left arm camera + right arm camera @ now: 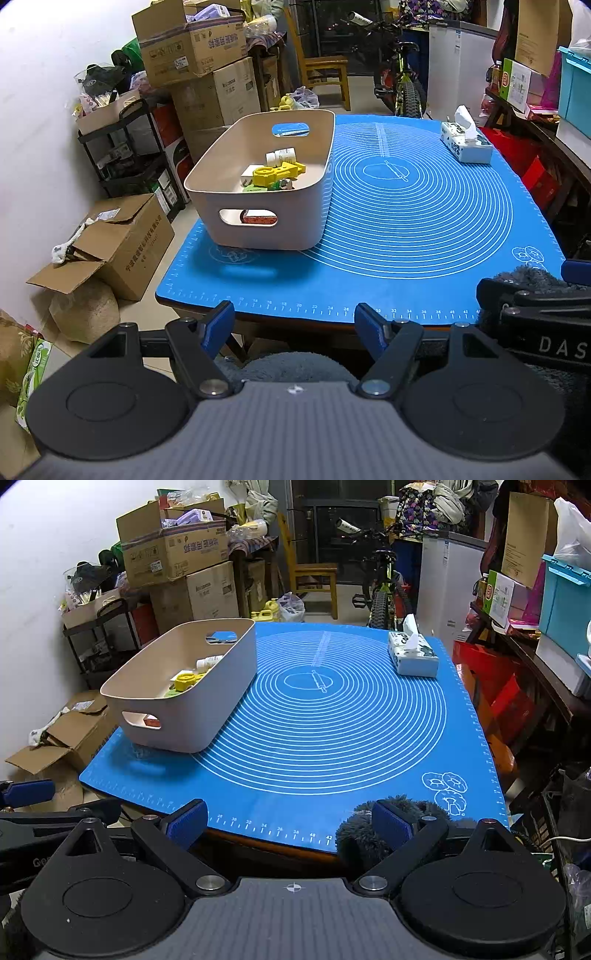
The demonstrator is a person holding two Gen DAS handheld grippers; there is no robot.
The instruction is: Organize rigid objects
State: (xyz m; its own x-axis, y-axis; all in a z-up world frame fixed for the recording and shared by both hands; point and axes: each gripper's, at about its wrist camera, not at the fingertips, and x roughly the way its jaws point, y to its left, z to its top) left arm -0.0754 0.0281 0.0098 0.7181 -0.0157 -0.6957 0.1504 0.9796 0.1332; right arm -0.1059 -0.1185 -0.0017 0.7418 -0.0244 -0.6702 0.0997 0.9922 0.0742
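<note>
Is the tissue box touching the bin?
Apart. The right wrist view shows the tissue box at the mat's far right and the bin at its left, with bare mat between them.

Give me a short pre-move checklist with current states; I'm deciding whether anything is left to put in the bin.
1. Left gripper jaws open and holding nothing: ok.
2. Right gripper jaws open and holding nothing: ok.
3. Beige bin upright on the blue mat: ok.
4. Yellow part and white bottle inside the bin: ok.
5. Tissue box at the mat's far right corner, outside the bin: cannot tell if it belongs to the task.
6. Other loose items on the mat: none visible, ok.
</note>
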